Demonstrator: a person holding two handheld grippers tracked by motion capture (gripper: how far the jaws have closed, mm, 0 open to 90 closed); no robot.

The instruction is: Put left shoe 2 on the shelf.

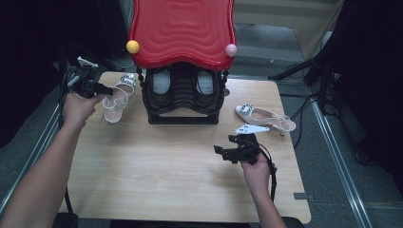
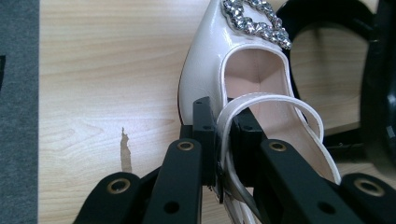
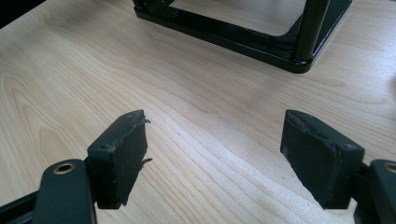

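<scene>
The left gripper (image 2: 223, 140), jaws pinched on the thin heel strap of the white slingback shoe (image 2: 219, 70) just left of the black shoe rack (image 1: 183, 102), carries something light (the glossy strap may slip).

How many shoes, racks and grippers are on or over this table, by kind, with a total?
White slingback shoes: 2, one in the left gripper by its strap, one lying on the table
Shoe racks: 1, black with a red top
Grippers: 2, the right gripper open
Total: 5
</scene>
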